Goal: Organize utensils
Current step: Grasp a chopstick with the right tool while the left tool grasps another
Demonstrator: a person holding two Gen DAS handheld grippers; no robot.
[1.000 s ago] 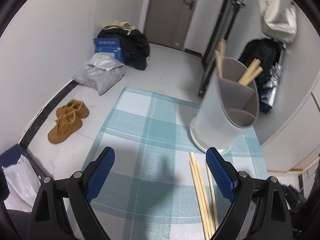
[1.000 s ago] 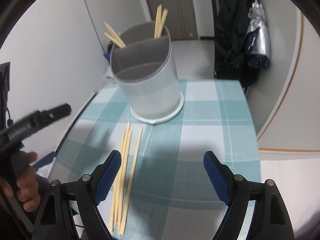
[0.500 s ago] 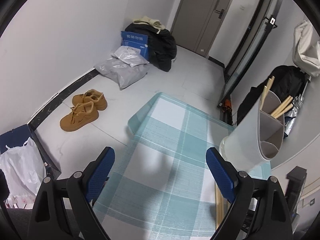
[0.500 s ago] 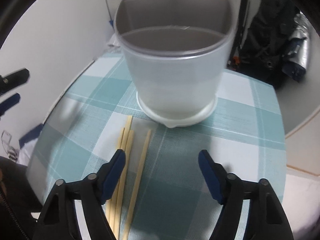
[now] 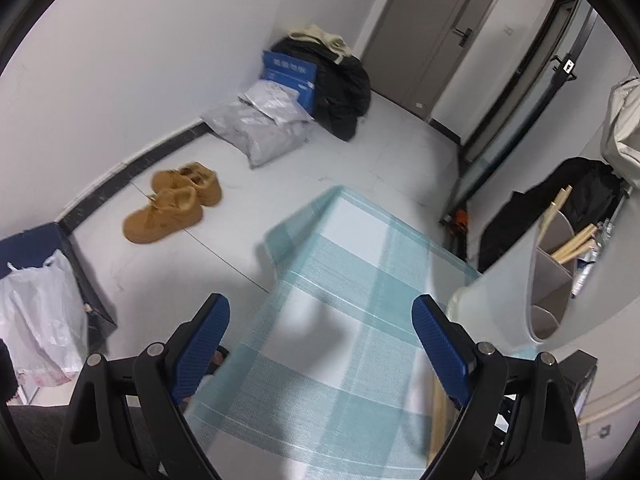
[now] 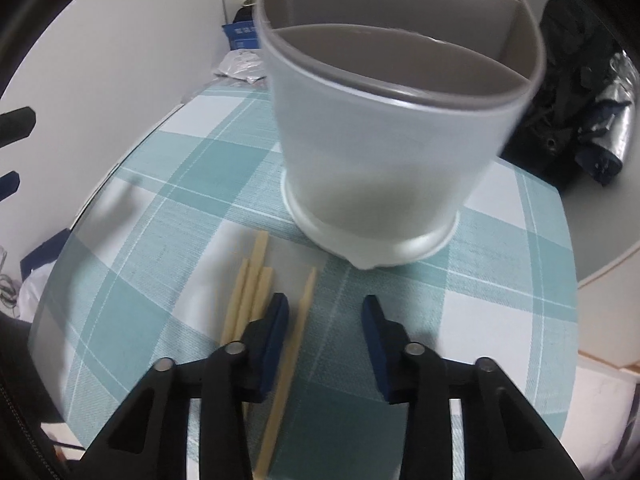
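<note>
A frosted white utensil holder (image 6: 384, 128) with grey dividers stands on the teal checked tablecloth (image 6: 160, 184); it also shows in the left wrist view (image 5: 516, 280) with chopsticks (image 5: 572, 244) in its far compartments. Several loose wooden chopsticks (image 6: 252, 292) lie on the cloth in front of it. My right gripper (image 6: 325, 322) is low over the cloth, partly closed but still open, with a single chopstick (image 6: 292, 356) lying between its fingers. My left gripper (image 5: 320, 344) is open and empty over the table's left part.
Beyond the table edge lie tan shoes (image 5: 172, 208), grey bags (image 5: 264, 124), a blue box (image 5: 290, 76) and a white plastic bag (image 5: 36, 312) on the floor. Dark coats (image 6: 576, 92) hang to the right. A door (image 5: 432, 36) is at the back.
My right gripper has moved forward and down to the chopsticks and its fingers have narrowed around one chopstick. My left gripper has swung left, away from the holder.
</note>
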